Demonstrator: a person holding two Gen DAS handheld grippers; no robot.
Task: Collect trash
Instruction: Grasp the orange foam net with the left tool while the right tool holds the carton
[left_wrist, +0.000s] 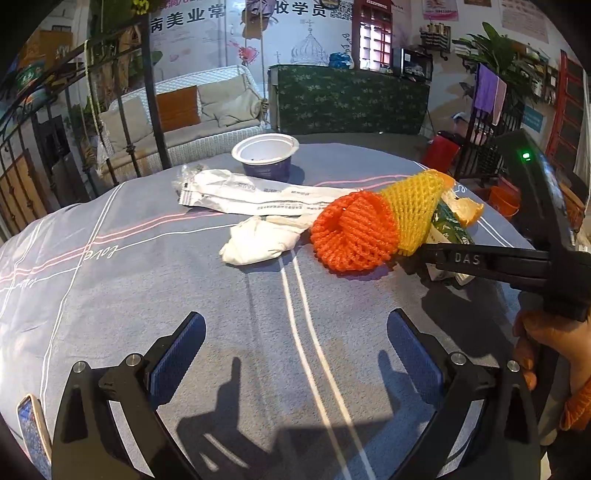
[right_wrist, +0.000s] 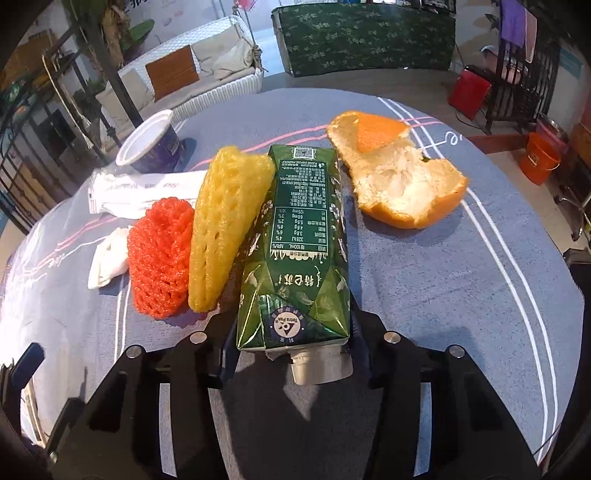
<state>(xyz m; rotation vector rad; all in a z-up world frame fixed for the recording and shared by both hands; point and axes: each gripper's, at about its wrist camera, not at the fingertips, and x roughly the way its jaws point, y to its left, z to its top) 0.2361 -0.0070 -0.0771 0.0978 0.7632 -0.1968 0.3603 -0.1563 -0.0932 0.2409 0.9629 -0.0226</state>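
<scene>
Trash lies on a grey-blue tablecloth (left_wrist: 184, 280). A green drink carton (right_wrist: 299, 251) lies between the fingers of my right gripper (right_wrist: 291, 332), which is shut on its near end. Beside it lie a yellow foam net (right_wrist: 225, 225), an orange foam net (right_wrist: 160, 258), a crumpled white tissue (right_wrist: 107, 262), a long white wrapper (right_wrist: 140, 194), a purple yogurt cup (right_wrist: 155, 142) and an orange peel (right_wrist: 402, 184). My left gripper (left_wrist: 295, 358) is open and empty above bare cloth, nearer than the pile. The right gripper (left_wrist: 480, 260) reaches in from the right in the left wrist view.
The round table's far edge (left_wrist: 369, 142) drops to the floor. Beyond stand a white wicker sofa (left_wrist: 192, 122), a green-covered counter (left_wrist: 351, 99), a red bin (left_wrist: 441, 153) and orange buckets (right_wrist: 539, 158). A phone (left_wrist: 33, 428) shows at the lower left.
</scene>
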